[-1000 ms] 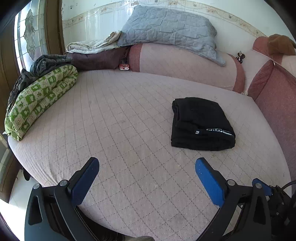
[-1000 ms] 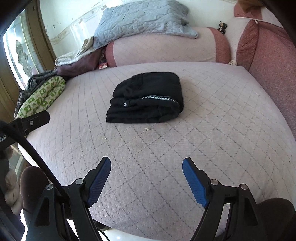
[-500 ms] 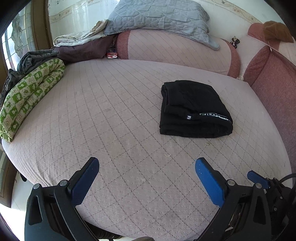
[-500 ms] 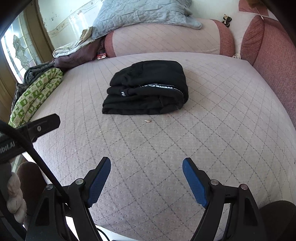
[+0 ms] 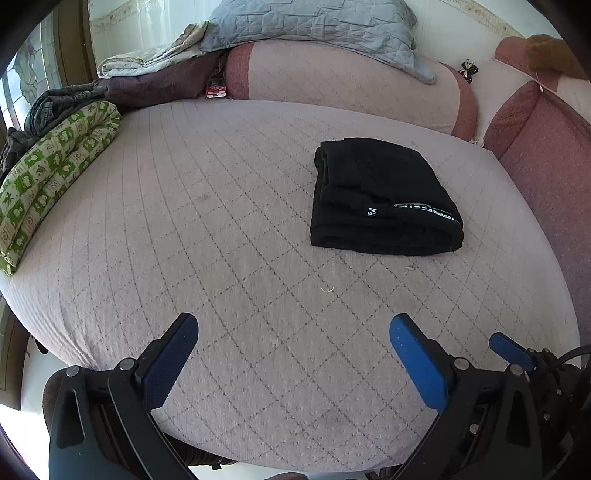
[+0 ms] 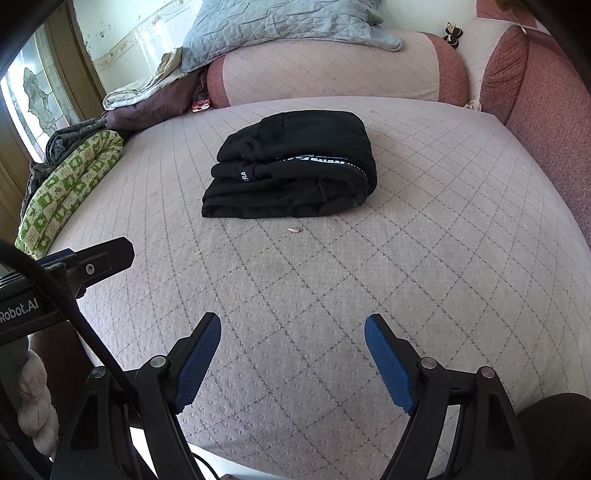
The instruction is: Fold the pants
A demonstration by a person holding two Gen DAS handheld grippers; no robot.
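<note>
Item: black pants point(image 5: 380, 199), one pair, folded into a compact rectangular bundle, layered edges stacked toward us, a white-lettered waistband strip showing along the near fold. Location: on the pink quilted bed point(image 5: 221, 240), at about one o'clock from our left tongs point(image 5: 293, 354) and about eleven to twelve o'clock from our right tongs point(image 6: 291, 354); well apart from both.

Left tongs: blue pads spread wide, nothing between them, held over the near edge of the bed. Right tongs: likewise spread wide and carrying nothing (the left tool's black frame shows at nine o'clock in the right view).

Small debris: two pale scraps point(image 6: 294, 229) on the quilt just in front of the bundle.

Surroundings, outward: pink bolster point(image 5: 351, 85) at twelve o'clock with a grey quilted pillow point(image 5: 314, 26) on top; a green-and-white patterned quilt roll point(image 5: 48, 177) at nine to ten o'clock, dark clothing point(image 5: 59, 103) heaped behind it; red cushions point(image 5: 546, 155) at two to three o'clock.

Step in hand, as we judge it: folding looks complete, and we are clear of the garment. Next move, if any, calls only for a light tidy: squaring the slightly uneven near layers, or lifting the bundle with a pinch through all its layers so that it does not spill open.
</note>
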